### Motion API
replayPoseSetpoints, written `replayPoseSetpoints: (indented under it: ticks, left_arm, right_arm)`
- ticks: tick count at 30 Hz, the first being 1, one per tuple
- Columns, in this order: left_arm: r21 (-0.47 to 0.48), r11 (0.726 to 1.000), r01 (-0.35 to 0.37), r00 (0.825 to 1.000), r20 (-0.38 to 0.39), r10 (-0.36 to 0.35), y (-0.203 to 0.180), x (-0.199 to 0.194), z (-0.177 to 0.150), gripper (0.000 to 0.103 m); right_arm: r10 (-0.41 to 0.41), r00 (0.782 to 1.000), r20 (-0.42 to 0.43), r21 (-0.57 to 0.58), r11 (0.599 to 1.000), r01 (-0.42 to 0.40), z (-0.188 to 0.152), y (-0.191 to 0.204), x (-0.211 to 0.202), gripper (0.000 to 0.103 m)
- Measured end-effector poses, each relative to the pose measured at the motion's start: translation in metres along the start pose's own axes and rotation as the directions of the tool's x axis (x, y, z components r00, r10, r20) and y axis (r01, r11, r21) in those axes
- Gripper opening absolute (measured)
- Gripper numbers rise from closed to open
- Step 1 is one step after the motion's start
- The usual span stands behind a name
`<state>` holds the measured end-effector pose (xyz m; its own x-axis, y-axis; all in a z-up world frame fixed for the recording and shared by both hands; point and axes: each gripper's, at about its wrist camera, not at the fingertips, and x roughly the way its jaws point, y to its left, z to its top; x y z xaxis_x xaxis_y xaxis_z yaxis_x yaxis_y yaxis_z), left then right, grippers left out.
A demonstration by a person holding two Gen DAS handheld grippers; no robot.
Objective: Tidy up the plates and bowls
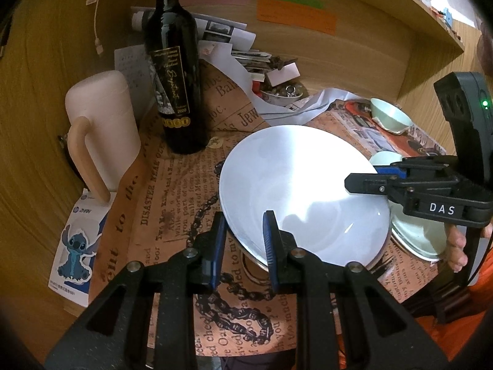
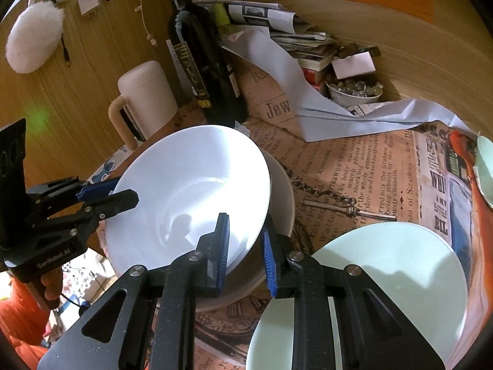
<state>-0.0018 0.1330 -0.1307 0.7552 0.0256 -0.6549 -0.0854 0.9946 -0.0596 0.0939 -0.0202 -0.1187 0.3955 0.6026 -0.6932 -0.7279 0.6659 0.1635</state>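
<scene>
A white plate (image 1: 303, 191) is held tilted above the newspaper-print table cover (image 1: 172, 203), gripped at opposite rims. The left gripper (image 1: 245, 240) is closed on its near-left rim, one blue pad above and one below. The right gripper (image 2: 246, 246) is clamped on the opposite edge. Under the plate a second, off-white dish (image 2: 282, 197) is seen, possibly a bowl; contact between the two cannot be judged. A pale green plate (image 2: 391, 277) lies just beside them, and a small green bowl (image 1: 389, 114) sits farther back. A wine bottle (image 1: 177, 71) and a pink jug (image 1: 101, 123) stand behind.
</scene>
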Motion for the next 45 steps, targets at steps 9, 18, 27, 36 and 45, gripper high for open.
replayPoseSetpoints:
  ticks: [9, 18, 27, 36, 45]
  left_arm:
    - [-0.027, 1.000, -0.002, 1.000, -0.019, 0.001, 0.004, 0.005, -0.001, 0.023]
    - [-0.062, 0.998, -0.022, 1.000, 0.017, 0.023, 0.010, -0.007, 0.008, 0.025]
    - [-0.034, 0.998, 0.049, 0.986, 0.159, -0.043, -0.012, -0.040, 0.049, 0.050]
    - [0.036, 0.988, 0.148, 0.972, 0.176, -0.152, -0.062, -0.020, 0.103, 0.059]
    - [0.089, 0.970, 0.227, 0.969, 0.082, -0.234, -0.130, 0.040, 0.153, 0.068]
  right_arm:
    - [-0.017, 1.000, 0.012, 0.007, 1.000, 0.017, 0.001, -0.004, -0.001, 0.022]
    - [-0.067, 0.992, 0.110, 0.017, 0.998, 0.065, 0.003, -0.007, -0.023, 0.039]
    - [-0.129, 0.964, 0.234, 0.104, 0.989, 0.107, 0.007, -0.041, -0.072, 0.041]
    - [-0.289, 0.912, 0.290, 0.261, 0.941, 0.215, -0.010, -0.109, -0.127, 0.041]
    - [-0.531, 0.816, 0.230, 0.392, 0.817, 0.422, -0.024, -0.191, -0.161, 0.041]
